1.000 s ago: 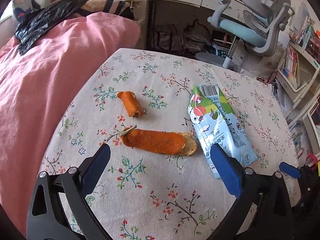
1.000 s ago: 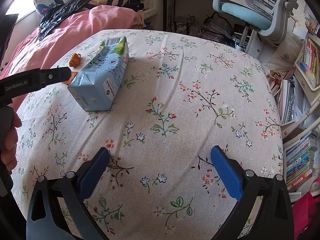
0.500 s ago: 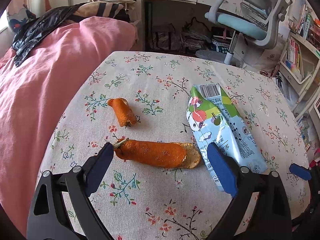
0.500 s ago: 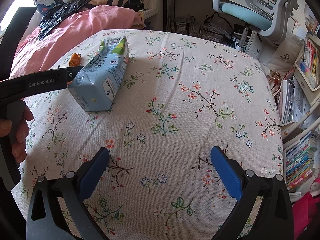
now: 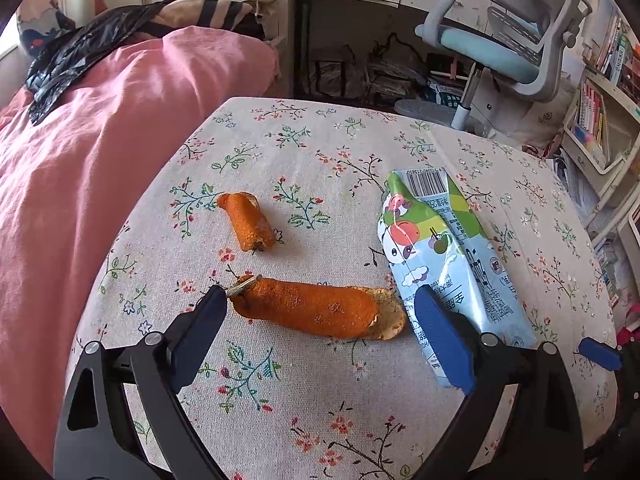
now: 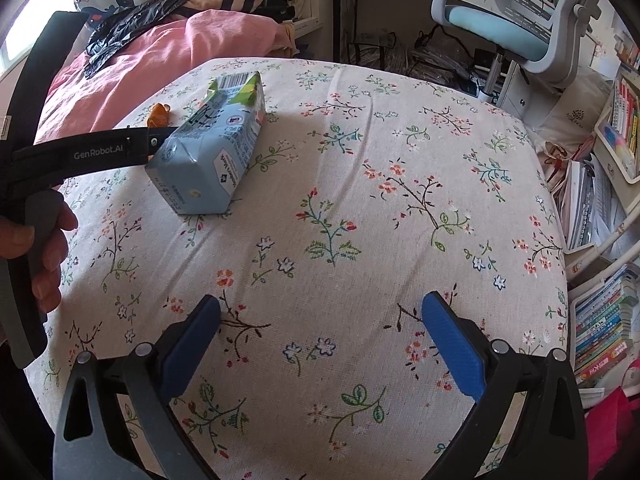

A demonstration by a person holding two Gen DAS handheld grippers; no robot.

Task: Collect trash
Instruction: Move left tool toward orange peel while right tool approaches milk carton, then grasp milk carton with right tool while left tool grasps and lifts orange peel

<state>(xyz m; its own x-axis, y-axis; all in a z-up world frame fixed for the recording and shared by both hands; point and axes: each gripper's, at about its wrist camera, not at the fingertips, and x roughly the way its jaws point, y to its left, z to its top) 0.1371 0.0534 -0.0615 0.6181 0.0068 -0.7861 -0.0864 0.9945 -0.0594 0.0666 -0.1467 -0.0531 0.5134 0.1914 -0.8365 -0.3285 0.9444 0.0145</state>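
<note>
A long orange peel [image 5: 316, 312] lies on the floral tablecloth [image 5: 320, 152], right between the fingers of my left gripper [image 5: 320, 299]. That gripper is open: its left tip sits by the peel's stem end and its right tip is just off the other end. A smaller curled peel [image 5: 246, 222] lies further back. A blue and green drink carton [image 5: 444, 248] lies on its side to the right, partly behind the right finger. My right gripper [image 6: 322, 306] hangs open over bare cloth with nothing between its fingers. The carton [image 6: 212, 160] is far to its upper left.
A bed with a pink duvet [image 5: 100, 160] borders the table's left edge, and a black plastic bag [image 5: 72, 64] lies on it. Behind the table stand an office chair [image 5: 500, 52] and a desk. Bookshelves [image 6: 608, 320] crowd the right side. A hand [image 6: 44, 248] holds the left gripper's handle.
My left gripper has moved forward, so the long peel now lies between its fingers, and its jaws have narrowed slightly. The right gripper has stayed put.
</note>
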